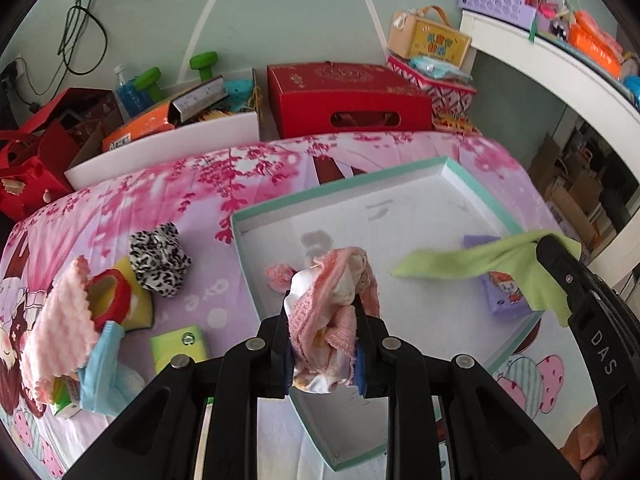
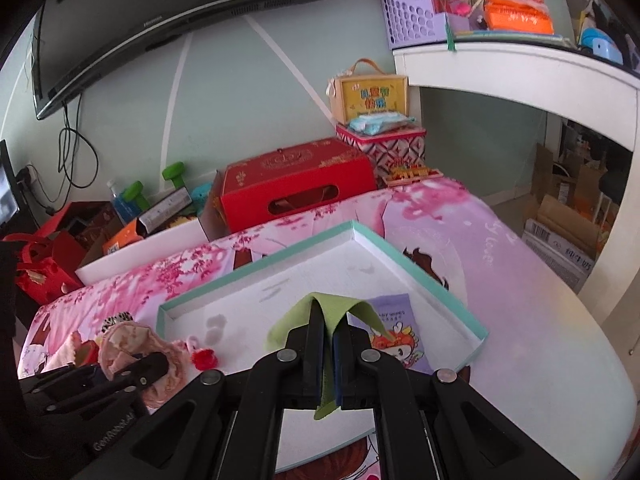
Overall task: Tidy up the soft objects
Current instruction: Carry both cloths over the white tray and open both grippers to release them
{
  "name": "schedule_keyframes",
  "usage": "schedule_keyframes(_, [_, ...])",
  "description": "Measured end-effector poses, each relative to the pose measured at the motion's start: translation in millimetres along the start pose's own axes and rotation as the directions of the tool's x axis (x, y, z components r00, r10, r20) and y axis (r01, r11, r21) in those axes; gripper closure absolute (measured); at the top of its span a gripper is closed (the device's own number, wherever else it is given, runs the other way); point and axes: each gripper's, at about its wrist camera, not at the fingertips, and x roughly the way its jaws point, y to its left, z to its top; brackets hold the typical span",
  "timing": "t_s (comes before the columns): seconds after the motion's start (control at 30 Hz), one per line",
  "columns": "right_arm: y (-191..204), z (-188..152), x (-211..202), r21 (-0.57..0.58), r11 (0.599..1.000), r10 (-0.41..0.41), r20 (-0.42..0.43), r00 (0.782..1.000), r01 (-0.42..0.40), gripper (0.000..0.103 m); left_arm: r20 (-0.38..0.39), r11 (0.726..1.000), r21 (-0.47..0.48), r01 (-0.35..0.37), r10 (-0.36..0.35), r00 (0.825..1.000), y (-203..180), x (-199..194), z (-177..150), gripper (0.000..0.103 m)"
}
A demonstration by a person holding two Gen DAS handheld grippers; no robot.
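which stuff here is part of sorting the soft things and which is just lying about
Job: left gripper holding pink cloth; right gripper holding green cloth; tray; leopard scrunchie; pink towel.

Lying about: red box; dumbbell; purple basket.

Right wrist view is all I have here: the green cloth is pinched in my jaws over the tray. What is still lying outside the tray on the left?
Observer: A leopard-print scrunchie lies on the bedsheet, left of the tray.
Operator: Anything else near it?
Observer: A fuzzy pink cloth is draped over a small pile, with a light blue fabric piece at its lower edge.
Operator: How does the left gripper stand?
Observer: The left gripper is shut on a bunched pink lace garment, above the tray's near-left part.
Operator: And my cloth from that side?
Observer: The green cloth hangs from the right gripper above the purple wipes pack.
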Motion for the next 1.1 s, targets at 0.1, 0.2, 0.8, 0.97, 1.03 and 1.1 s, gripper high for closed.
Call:
schedule_keyframes(0.1, [1, -3, 7, 0.002, 1.000, 0.006, -0.025, 1.000, -0.006, 0.099, -0.024, 1.000, 0.007, 0.005, -0.004, 1.000, -2, 11, -3, 0.079])
schedule_keyframes(0.2, [2, -7, 16, 0.001, 1.000, 0.017, -0.060, 0.998, -0.017, 0.099, -0.046, 1.000, 0.010, 0.006, -0.006, 0.999, -3, 21, -5, 0.079])
schedule_keyframes(0.8, [11, -22, 42, -0.045, 0.999, -0.017, -0.189, 0.982, 0.009, 0.097, -0.134, 1.000, -0.007, 0.024, -0.024, 0.991, -1, 51, -15, 0.063])
schedule_keyframes(0.97, [14, -19, 36, -0.070, 0.997, -0.032, -0.193, 0.981, 0.019, 0.079, -0.119, 1.000, -0.005, 0.031, -0.032, 0.992, -1, 41, -13, 0.053])
schedule_keyframes(1.03, [15, -17, 33, -0.082, 0.996, -0.047, -0.189, 0.981, 0.032, 0.063, -0.116, 1.000, -0.001, 0.031, -0.031, 0.993, -1, 37, -12, 0.053])
schedule_keyframes(1.1, [14, -15, 29, -0.089, 0.994, -0.075, -0.181, 0.981, 0.060, 0.041, -0.121, 1.000, 0.003, 0.026, -0.026, 0.992, 0, 35, -12, 0.053])
